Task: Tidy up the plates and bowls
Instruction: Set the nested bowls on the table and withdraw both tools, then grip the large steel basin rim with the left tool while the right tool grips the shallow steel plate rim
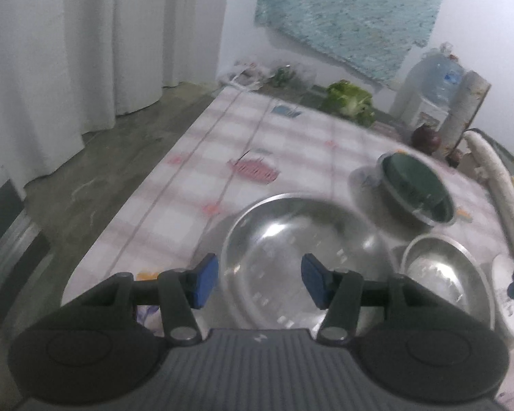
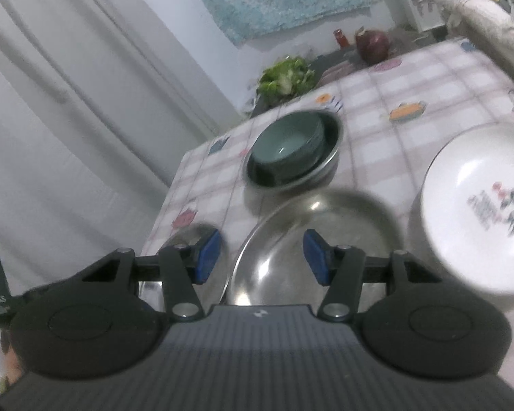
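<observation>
**Desk:** What do you have on the left wrist camera?

**Me:** My left gripper (image 1: 259, 280) is parted, blue pads apart, nothing between them. It hangs over the big steel bowl (image 1: 298, 257), which sits on the checked bench (image 1: 222, 144) close to the near edge. Just right of that is a smaller steel bowl (image 1: 445, 274). Behind the two, farther back on the right, I see a steel bowl with dark green bowls (image 1: 416, 188) nested inside it. A sliver of a white dish (image 1: 507, 301) shows at the right border, and the other gripper's blue tip pokes in there too. At the far end I make out a leafy green vegetable (image 1: 351, 101), a big water bottle (image 1: 435, 82) and a dark red round thing (image 1: 426, 138), too blurred to name.

**Desk:** And the right wrist?

**Me:** My right gripper (image 2: 261, 256) is also spread, with no object caught between its pads. Below it is a steel bowl (image 2: 311, 239); another steel piece (image 2: 185, 260) lies just left of it, partly behind the left finger, near the bench's corner. Farther back, the stack of green bowls (image 2: 289, 144) rests inside its steel bowl (image 2: 330, 157). To the right stands a white bowl (image 2: 479, 205) with a printed design inside, blurred beyond reading. The greens (image 2: 286, 77) and the dark red object (image 2: 373, 44) are beyond the far edge, a white curtain (image 2: 68, 102) to the left.
</observation>
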{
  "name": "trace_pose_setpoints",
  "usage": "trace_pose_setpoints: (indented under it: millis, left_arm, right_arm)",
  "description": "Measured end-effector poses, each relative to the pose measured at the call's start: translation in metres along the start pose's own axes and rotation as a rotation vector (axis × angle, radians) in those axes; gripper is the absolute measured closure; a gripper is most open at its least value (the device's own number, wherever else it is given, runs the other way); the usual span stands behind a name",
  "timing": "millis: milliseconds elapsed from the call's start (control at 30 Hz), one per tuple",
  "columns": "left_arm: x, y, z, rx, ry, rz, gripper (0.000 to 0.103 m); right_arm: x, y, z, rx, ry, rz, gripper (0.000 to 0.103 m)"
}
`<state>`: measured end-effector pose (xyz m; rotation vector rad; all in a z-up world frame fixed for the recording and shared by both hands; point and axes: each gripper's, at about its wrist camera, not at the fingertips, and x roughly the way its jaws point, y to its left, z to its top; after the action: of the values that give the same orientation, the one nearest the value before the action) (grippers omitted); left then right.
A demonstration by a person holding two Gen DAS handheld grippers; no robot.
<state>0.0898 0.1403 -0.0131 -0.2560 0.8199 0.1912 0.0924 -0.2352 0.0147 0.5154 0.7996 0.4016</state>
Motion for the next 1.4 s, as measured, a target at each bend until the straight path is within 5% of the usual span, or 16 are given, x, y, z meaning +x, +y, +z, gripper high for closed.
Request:
trace_pose_setpoints:
  millis: [333,733,1400]
  left_arm:
    - [0.006,0.020,-0.036,-0.053,0.023,-0.010,0.052]
    - [0.033,0.001,-0.043,0.030,0.004,0.078,0.086]
    - [-0.005,0.047,-0.076,0.171,0.033,-0.002,0.085]
  right_arm:
    - [0.021,0.037,-0.050,-0.036,0.095,0.024,0.050]
    - [0.040,0.054,-0.089,-0.022,0.171,0.005,0.050]
    - [0.042,0.054,-0.110,-0.024,0.172,-0.030,0.050]
